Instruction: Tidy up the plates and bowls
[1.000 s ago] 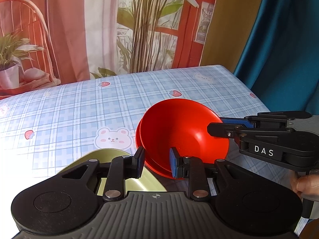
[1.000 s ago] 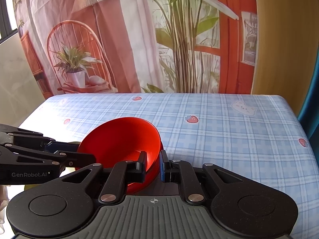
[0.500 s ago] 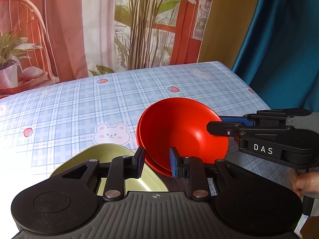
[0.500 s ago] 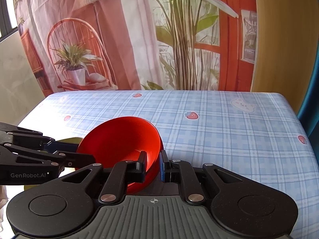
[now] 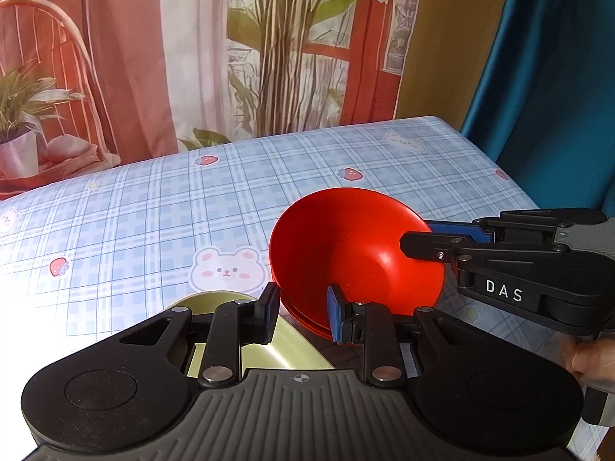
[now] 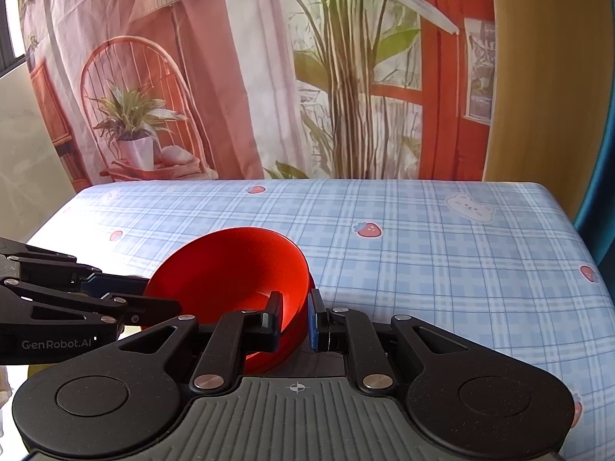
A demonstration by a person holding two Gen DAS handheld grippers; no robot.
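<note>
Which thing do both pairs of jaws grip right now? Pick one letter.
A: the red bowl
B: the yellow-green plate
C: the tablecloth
A: the left gripper and the right gripper each have their jaws closed on the rim of the red bowl, while the yellow-green plate lies beneath the left gripper.

Both the left gripper (image 5: 301, 315) and right gripper (image 6: 294, 320) have jaws clamped, angled downward.
</note>
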